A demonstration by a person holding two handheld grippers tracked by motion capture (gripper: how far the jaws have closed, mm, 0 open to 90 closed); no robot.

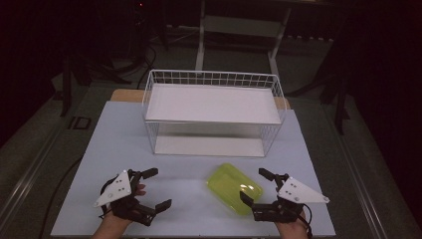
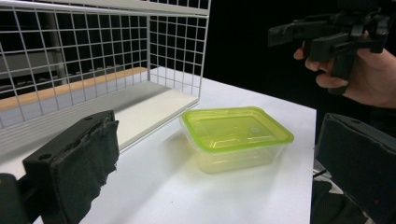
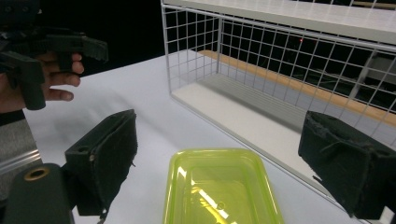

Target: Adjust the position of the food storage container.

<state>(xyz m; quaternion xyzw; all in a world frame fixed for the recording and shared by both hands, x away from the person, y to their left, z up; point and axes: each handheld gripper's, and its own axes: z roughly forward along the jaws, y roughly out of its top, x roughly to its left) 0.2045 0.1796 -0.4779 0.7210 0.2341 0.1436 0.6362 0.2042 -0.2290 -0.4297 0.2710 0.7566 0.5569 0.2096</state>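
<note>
A yellow-green lidded plastic container (image 1: 234,187) (image 2: 236,136) (image 3: 219,190) lies on the white table (image 1: 189,164), near the front, right of centre. My right gripper (image 1: 256,185) (image 3: 243,163) is open, with its jaws on either side of the container's right end and not touching it. My left gripper (image 1: 160,188) (image 2: 215,163) is open with nothing in it at the front left, pointing toward the container. The left gripper view also shows the right gripper (image 2: 327,35) held by a hand.
A white wire basket shelf (image 1: 214,112) (image 2: 93,70) (image 3: 289,65) with two white shelf boards stands behind the container at the table's middle back. Dark floor and a desk frame (image 1: 239,30) lie beyond the table.
</note>
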